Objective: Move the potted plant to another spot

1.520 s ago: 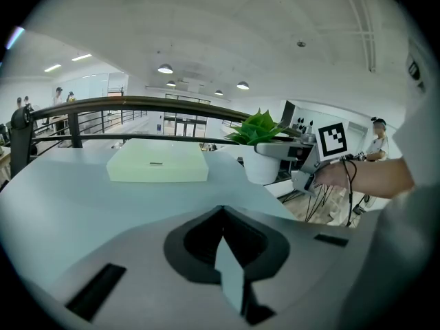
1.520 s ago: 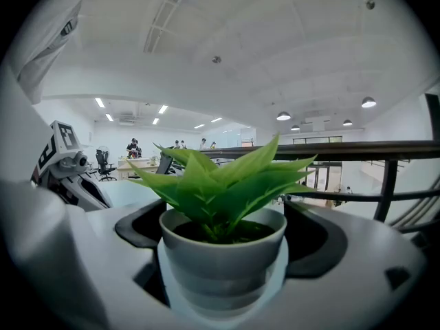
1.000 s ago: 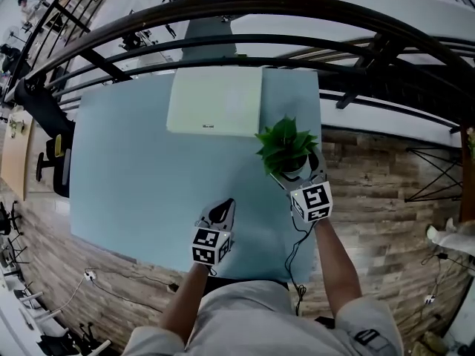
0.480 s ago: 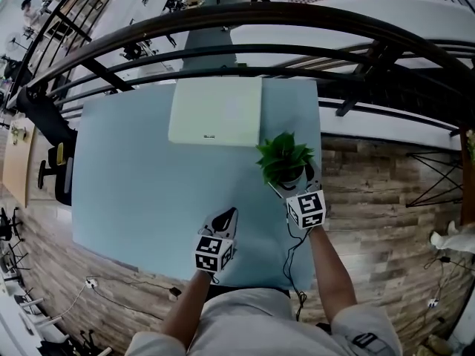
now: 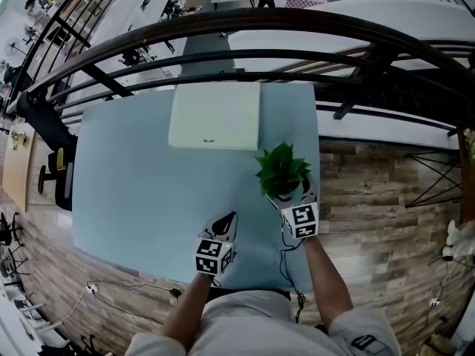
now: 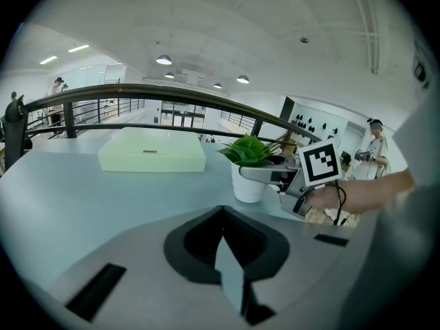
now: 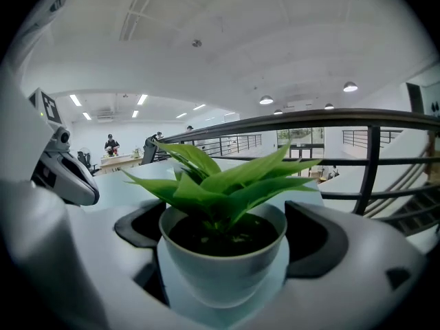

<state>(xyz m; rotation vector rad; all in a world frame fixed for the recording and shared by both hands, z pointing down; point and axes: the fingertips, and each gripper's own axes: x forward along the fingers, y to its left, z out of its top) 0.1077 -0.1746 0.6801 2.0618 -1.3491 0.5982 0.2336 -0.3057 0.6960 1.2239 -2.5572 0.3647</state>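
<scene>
Your left gripper (image 5: 224, 223) hangs over the one blue table (image 5: 126, 169), its two jaws pressed together on nothing. One pale flat box (image 5: 215, 116) lies at the far edge. Your right gripper (image 5: 291, 191) clamps the single potted plant (image 5: 282, 167) near the table's right edge. The pot seems to rest on the surface.

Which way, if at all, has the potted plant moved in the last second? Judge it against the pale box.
Yes. The potted plant, clamped in the right gripper, has come nearer the person, away from the pale box.
</scene>
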